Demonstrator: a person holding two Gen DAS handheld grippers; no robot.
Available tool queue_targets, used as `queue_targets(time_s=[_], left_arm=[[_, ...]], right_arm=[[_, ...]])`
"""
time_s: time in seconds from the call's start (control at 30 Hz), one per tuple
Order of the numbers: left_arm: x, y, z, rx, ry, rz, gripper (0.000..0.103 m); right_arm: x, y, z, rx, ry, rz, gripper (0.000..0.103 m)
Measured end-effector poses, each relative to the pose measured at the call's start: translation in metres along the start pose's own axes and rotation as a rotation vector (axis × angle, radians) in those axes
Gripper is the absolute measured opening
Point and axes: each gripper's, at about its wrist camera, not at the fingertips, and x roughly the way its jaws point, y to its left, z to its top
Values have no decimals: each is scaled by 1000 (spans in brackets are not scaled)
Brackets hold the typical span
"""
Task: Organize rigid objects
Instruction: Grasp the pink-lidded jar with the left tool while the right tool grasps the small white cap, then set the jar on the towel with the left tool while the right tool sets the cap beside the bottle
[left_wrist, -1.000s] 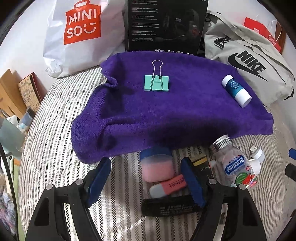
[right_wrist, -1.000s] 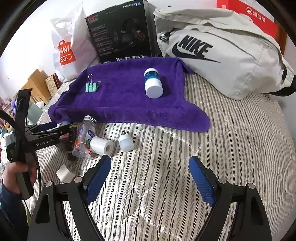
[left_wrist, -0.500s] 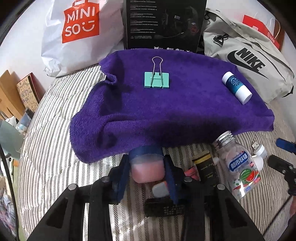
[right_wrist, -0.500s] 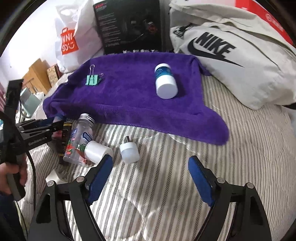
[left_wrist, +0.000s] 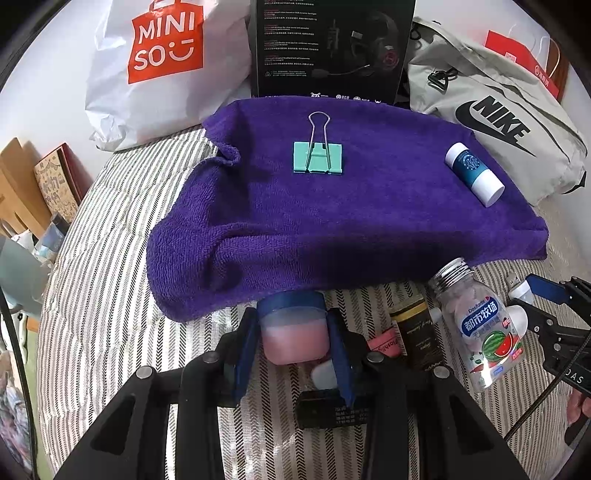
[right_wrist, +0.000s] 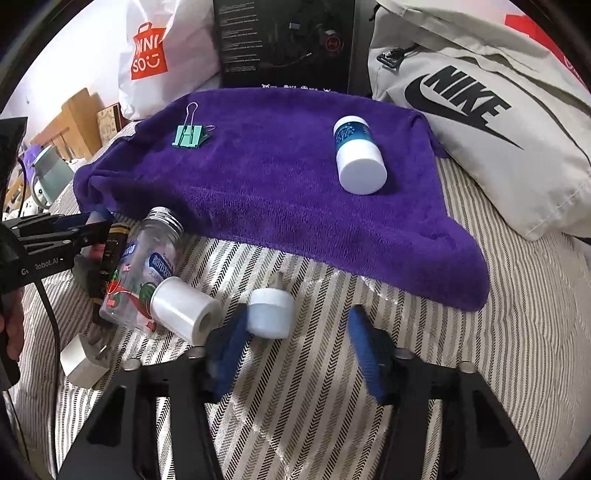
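Left wrist view: left gripper (left_wrist: 293, 345) clamped on pink jar (left_wrist: 293, 334) with blue lid, at near edge of purple towel (left_wrist: 332, 206) on striped bedding (left_wrist: 99, 266). Right wrist view: right gripper (right_wrist: 295, 341) closing around small white USB lamp (right_wrist: 269, 312), left pad touching, right pad apart. Green binder clip (left_wrist: 317, 157) and blue-white bottle (right_wrist: 356, 155) lying on towel.

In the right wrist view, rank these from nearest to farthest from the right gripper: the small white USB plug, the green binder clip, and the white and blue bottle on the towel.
1. small white USB plug: on the striped bedding, between the closing jaws of the right gripper, by the left one.
2. white and blue bottle: lying on the purple towel, right of centre.
3. green binder clip: at the towel's far left corner.
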Motion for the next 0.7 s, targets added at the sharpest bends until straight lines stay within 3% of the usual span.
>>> queue_targets(time_s=[0.23, 0.37, 0.7], left_arm=[[-3, 2, -2, -5, -5, 5, 36], [-11, 5, -6, -5, -12, 14, 35], [-25, 17, -14, -37, -23, -1, 35]], right_arm=[[-2, -6, 1, 16, -1, 23, 24], [-8, -15, -1, 48, 4, 64, 24], [-29, -15, -6, 38, -10, 60, 24]])
